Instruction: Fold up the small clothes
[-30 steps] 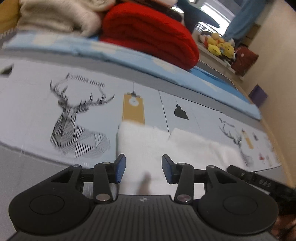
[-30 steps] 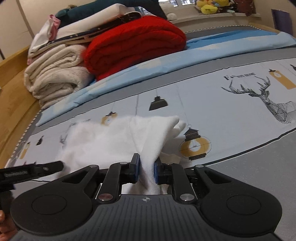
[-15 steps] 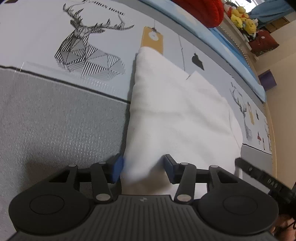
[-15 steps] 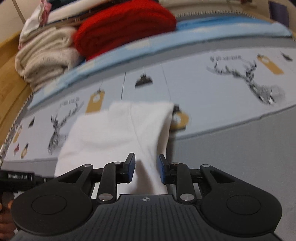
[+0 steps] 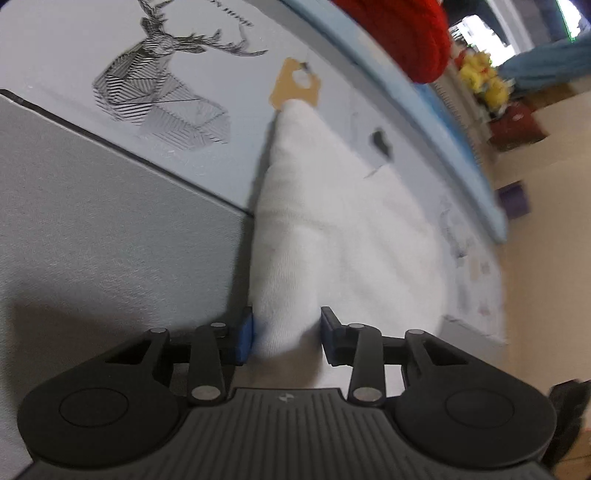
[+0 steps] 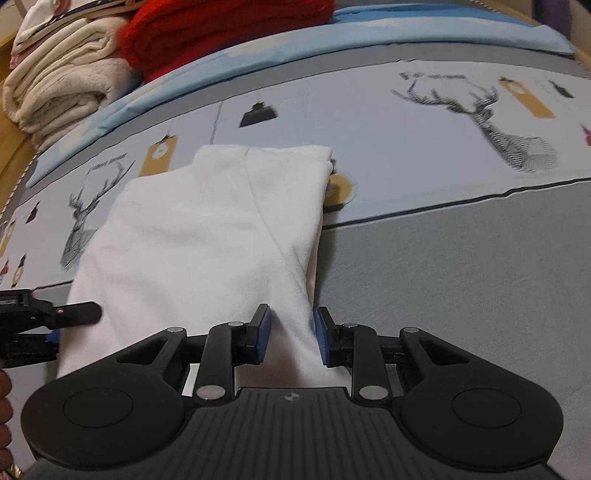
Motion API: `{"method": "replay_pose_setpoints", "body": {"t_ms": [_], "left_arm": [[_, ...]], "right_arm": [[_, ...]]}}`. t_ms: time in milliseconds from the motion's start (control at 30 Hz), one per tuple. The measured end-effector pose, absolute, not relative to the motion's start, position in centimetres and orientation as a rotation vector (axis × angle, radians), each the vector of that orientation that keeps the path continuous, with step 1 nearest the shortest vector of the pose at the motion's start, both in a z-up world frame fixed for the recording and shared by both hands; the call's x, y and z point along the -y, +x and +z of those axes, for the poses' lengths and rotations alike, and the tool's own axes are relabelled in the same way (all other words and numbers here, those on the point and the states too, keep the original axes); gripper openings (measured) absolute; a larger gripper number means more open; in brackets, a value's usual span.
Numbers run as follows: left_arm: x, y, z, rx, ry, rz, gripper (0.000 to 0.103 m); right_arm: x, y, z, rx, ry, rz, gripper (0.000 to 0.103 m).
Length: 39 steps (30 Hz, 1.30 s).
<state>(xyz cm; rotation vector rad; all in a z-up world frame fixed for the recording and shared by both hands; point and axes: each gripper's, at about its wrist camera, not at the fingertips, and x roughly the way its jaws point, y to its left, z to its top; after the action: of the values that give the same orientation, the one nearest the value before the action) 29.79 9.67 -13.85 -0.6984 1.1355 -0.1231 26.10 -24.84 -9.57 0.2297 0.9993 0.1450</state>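
A white garment (image 5: 332,229) lies folded lengthwise on the printed bed cover. In the left wrist view its near left corner rises as a ridge between the fingers of my left gripper (image 5: 286,334). Those jaws are closing; the left pad touches the cloth and a thin gap shows at the right pad. In the right wrist view the garment (image 6: 207,229) lies flat, and its near right corner runs between the fingers of my right gripper (image 6: 291,334). Its jaws are closing too, and neither pad presses on the cloth. The left gripper's finger (image 6: 74,314) shows at the garment's left edge.
The bed cover (image 6: 443,258) has a grey band near me and a deer print farther off. A red blanket (image 6: 221,33) and cream folded blankets (image 6: 62,81) are stacked at the back. Yellow plush toys (image 5: 484,77) sit on a ledge beyond the bed.
The right gripper let go of the bunched cloth, and the garment now lies flat. Both grippers tipped downward and came low over its near edge. The left jaws have narrowed around the corner.
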Motion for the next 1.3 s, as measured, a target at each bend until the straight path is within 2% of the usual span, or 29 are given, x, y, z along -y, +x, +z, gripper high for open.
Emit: {"method": "replay_pose_setpoints", "body": {"t_ms": [33, 100, 133, 233, 300, 400, 467, 500, 567, 633, 667, 700, 767, 833, 867, 967, 1100, 1233, 1300], "left_arm": [[-9.6, 29.7, -14.0, -1.144, -0.698, -0.117, 0.043], [-9.3, 29.7, -13.8, -1.156, -0.648, -0.109, 0.045], [-9.3, 29.6, -13.7, -1.156, -0.635, -0.108, 0.044], [-9.4, 28.8, -12.4, -1.141, -0.618, -0.104, 0.044], [-9.2, 27.9, -11.3, -1.117, -0.576, -0.119, 0.044], [-8.6, 26.7, -12.0, -1.188, -0.477, -0.107, 0.047], [-7.8, 25.6, -12.1, -1.207, -0.365, -0.085, 0.051], [-7.3, 25.1, -11.5, -1.186, -0.298, -0.081, 0.052], [-5.9, 23.5, -9.3, -1.097, -0.129, -0.065, 0.055], [-4.8, 21.2, -6.5, -0.976, 0.016, -0.051, 0.075], [-4.4, 20.0, -5.0, -0.906, 0.061, -0.038, 0.091], [-4.2, 18.8, -3.7, -0.844, 0.087, -0.021, 0.098], [-3.9, 15.9, -1.0, -0.725, 0.099, 0.003, 0.103], [-3.5, 13.2, 1.1, -0.649, 0.079, 0.022, 0.103], [-3.3, 12.1, 1.8, -0.623, 0.069, 0.029, 0.103], [-2.0, 7.8, 3.9, -0.534, 0.054, 0.032, 0.103], [0.4, 2.4, 5.7, -0.45, 0.057, 0.009, 0.103], [2.0, -0.9, 3.8, -0.449, 0.02, -0.031, 0.103], [2.1, -0.8, 2.0, -0.505, 0.002, -0.026, 0.103]], "right_arm": [[25.1, 26.2, -9.9, -1.018, 0.243, 0.144, 0.014], [25.1, 26.3, -10.6, -1.067, 0.211, 0.119, 0.003], [25.0, 26.3, -11.0, -1.091, 0.179, 0.099, 0.0], [25.5, 26.5, -12.1, -1.164, 0.181, 0.059, 0.0], [26.1, 26.3, -10.9, -1.106, 0.241, 0.064, 0.001], [26.1, 25.5, -9.0, -0.997, 0.287, 0.121, 0.003], [25.6, 25.2, -9.5, -1.036, 0.26, 0.145, 0.007], [25.3, 25.1, -10.4, -1.101, 0.231, 0.147, 0.017], [24.9, 24.4, -11.3, -1.176, 0.18, 0.123, 0.02], [25.1, 23.6, -9.9, -1.111, 0.159, 0.097, 0.02], [25.3, 22.9, -8.6, -1.048, 0.153, 0.092, 0.02], [25.4, 22.1, -7.2, -0.976, 0.142, 0.094, 0.021], [25.4, 19.5, -3.9, -0.792, 0.101, 0.106, 0.03], [25.6, 16.6, -1.1, -0.618, 0.069, 0.084, 0.055], [25.8, 15.3, 0.2, -0.549, 0.072, 0.072, 0.058], [26.1, 10.8, 3.3, -0.417, 0.12, 0.076, 0.061], [26.8, 5.5, 4.7, -0.345, 0.122, 0.104, 0.064], [26.9, 1.2, 2.9, -0.398, 0.117, 0.136, 0.067], [26.7, 0.3, 1.1, -0.458, 0.105, 0.147, 0.067]]}}
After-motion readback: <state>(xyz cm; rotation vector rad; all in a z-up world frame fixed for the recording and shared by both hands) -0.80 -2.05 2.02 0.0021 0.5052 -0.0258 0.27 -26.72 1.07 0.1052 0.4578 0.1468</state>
